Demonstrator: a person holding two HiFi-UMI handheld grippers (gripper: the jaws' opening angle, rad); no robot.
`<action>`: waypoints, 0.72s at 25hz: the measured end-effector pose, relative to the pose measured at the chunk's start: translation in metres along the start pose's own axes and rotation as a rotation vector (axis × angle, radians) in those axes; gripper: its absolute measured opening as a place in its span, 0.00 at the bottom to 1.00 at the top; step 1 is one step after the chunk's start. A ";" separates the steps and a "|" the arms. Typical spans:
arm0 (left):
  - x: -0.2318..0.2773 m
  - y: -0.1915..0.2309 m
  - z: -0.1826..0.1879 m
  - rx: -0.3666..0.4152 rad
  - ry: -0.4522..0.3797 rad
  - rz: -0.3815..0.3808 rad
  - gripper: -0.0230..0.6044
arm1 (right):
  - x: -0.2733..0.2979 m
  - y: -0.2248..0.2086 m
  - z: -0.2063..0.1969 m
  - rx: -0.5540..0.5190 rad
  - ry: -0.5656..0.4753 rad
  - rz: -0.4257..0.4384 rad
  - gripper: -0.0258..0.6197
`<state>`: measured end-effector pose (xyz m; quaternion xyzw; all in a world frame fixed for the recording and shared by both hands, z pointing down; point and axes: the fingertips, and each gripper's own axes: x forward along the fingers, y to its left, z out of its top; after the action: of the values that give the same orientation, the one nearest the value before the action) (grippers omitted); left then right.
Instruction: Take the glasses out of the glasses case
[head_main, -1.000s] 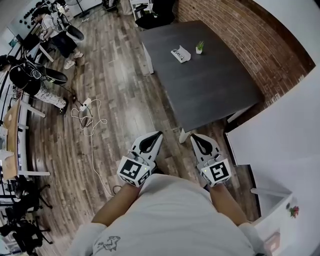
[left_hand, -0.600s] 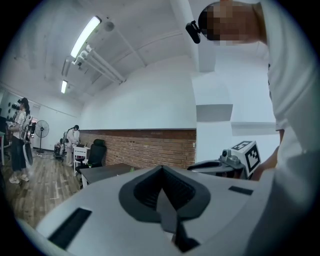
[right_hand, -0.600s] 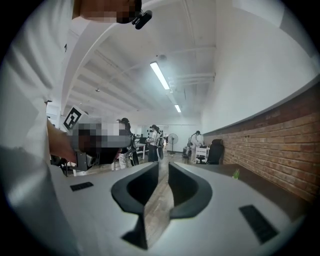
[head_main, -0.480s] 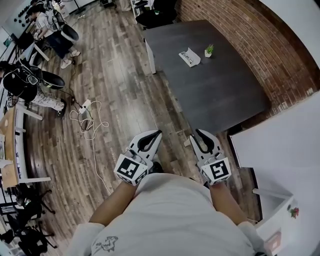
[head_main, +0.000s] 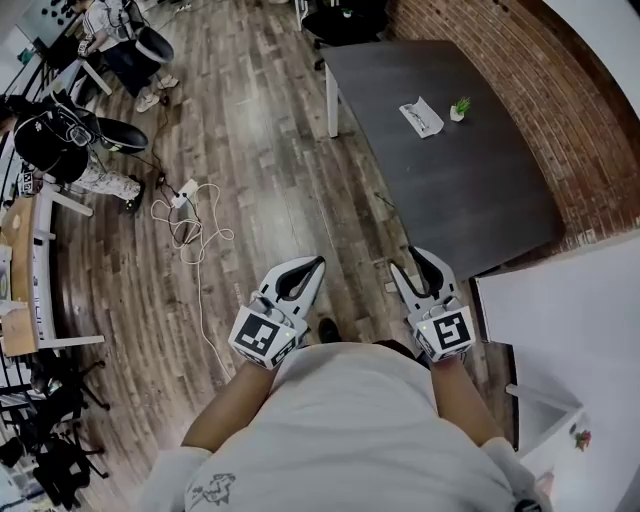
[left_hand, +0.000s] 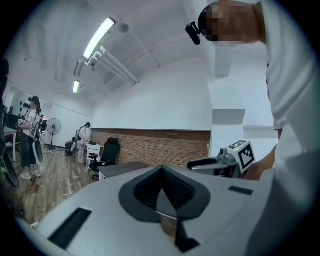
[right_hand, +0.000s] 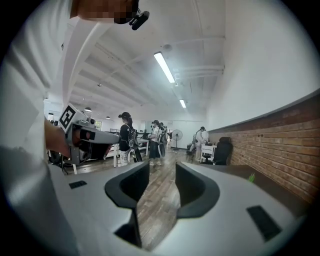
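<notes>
A white glasses case (head_main: 421, 117) lies open on the dark grey table (head_main: 470, 190), with dark glasses inside it, beside a small potted plant (head_main: 461, 106). Both grippers hover over the wooden floor, well short of the case. My left gripper (head_main: 316, 263) is shut, and its dark pads meet in the left gripper view (left_hand: 162, 172). My right gripper (head_main: 425, 254) is near the table's front corner. Its jaws have just been opening and stand apart with nothing between them (right_hand: 162, 172). The plant (right_hand: 251, 177) shows at the right in the right gripper view.
A brick wall (head_main: 560, 110) runs behind the table. A white desk (head_main: 570, 330) stands at the right. A white cable with a power strip (head_main: 190, 225) lies on the floor to the left. People and office chairs (head_main: 95, 150) are at the far left, and a black chair (head_main: 345, 20) is beyond the table.
The right gripper's jaws have gone from shut to wide apart. Both grippers have travelled over the floor alongside the table, so the table and case now sit further right in the head view.
</notes>
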<state>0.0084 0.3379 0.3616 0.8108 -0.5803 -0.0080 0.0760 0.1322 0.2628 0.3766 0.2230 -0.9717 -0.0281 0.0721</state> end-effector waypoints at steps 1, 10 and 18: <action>-0.004 0.004 0.000 -0.002 0.003 0.006 0.05 | 0.005 0.003 0.000 -0.002 0.003 0.007 0.30; -0.021 0.038 -0.005 -0.021 0.004 0.072 0.05 | 0.039 0.006 -0.001 -0.015 0.014 0.049 0.31; -0.008 0.075 -0.005 -0.032 0.012 0.120 0.05 | 0.078 -0.014 -0.002 -0.025 0.016 0.073 0.31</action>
<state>-0.0644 0.3222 0.3757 0.7732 -0.6273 -0.0078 0.0926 0.0689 0.2159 0.3869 0.1865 -0.9783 -0.0357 0.0834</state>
